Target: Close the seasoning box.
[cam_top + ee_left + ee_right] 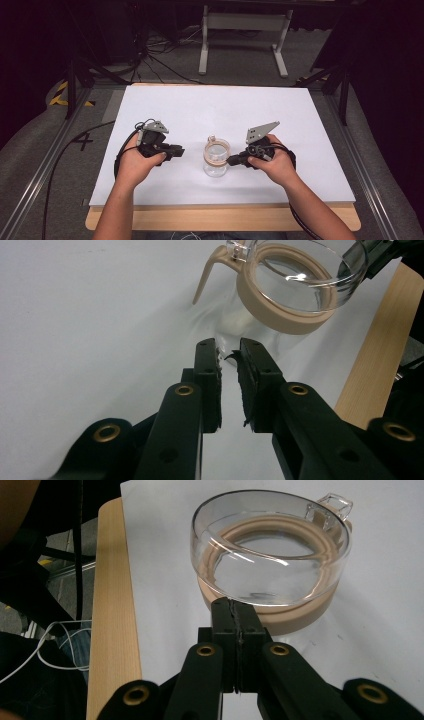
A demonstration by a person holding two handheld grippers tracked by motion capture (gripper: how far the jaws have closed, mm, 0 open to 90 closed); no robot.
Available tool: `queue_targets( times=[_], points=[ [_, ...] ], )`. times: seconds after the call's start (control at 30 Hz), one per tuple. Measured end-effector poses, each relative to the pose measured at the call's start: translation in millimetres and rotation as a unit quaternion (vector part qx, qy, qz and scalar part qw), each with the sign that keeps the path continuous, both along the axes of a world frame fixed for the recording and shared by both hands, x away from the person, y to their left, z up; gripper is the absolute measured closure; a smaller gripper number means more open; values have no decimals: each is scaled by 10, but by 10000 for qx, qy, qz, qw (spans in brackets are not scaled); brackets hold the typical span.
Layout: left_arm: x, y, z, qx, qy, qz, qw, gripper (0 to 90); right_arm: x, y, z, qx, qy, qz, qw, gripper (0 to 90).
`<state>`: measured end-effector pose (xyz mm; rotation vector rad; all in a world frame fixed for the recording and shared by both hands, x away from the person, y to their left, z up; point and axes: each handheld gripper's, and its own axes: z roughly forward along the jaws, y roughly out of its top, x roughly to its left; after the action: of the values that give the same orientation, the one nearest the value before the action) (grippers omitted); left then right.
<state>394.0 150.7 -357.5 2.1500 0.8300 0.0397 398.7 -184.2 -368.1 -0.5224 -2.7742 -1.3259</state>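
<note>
2 grippers flank a glass jug (216, 159) standing near the middle of the white table (310, 130). The right gripper (236, 611) has its jaws pressed together at the jug's clear rim, seemingly pinching it, probably to steady it. The left gripper (227, 352), jaws slightly apart and empty, waits just beside the jug, likely ready to help.

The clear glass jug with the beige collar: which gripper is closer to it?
Right. The right gripper has its fingers pinched on the clear glass jug with the beige collar at its rim; the left gripper sits apart on the other side.
</note>
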Motion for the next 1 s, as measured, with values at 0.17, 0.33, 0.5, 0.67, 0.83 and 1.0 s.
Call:
queue_targets(
  times=[0.17, 0.33, 0.5, 0.67, 0.83, 1.0],
  points=[
    [-6, -1, -9, -20, 41, 17, 10000, 789, 1, -11, -9, -119, 68, 30, 9999, 900],
    [-6, 15, -7, -6, 38, 13, 10000, 785, 15, -54, 4, -251, 125, 13, 9996, 900],
    [-14, 35, -3, -26, 25, 64, 10000, 784, 76, -140, -17, -266, 83, -309, 9991, 900],
    [-9, 77, -28, -31, 27, 127, 9999, 780, 202, -193, -152, -13, -13, -866, 9962, 900],
    [-7, 99, -48, -40, 72, 193, 9998, 781, 284, -141, -312, -74, -37, -919, 9957, 900],
    [-1, 108, -56, -48, 47, 183, 9998, 781, 307, -82, -405, -179, 29, -892, 9958, 900]
  ],
)
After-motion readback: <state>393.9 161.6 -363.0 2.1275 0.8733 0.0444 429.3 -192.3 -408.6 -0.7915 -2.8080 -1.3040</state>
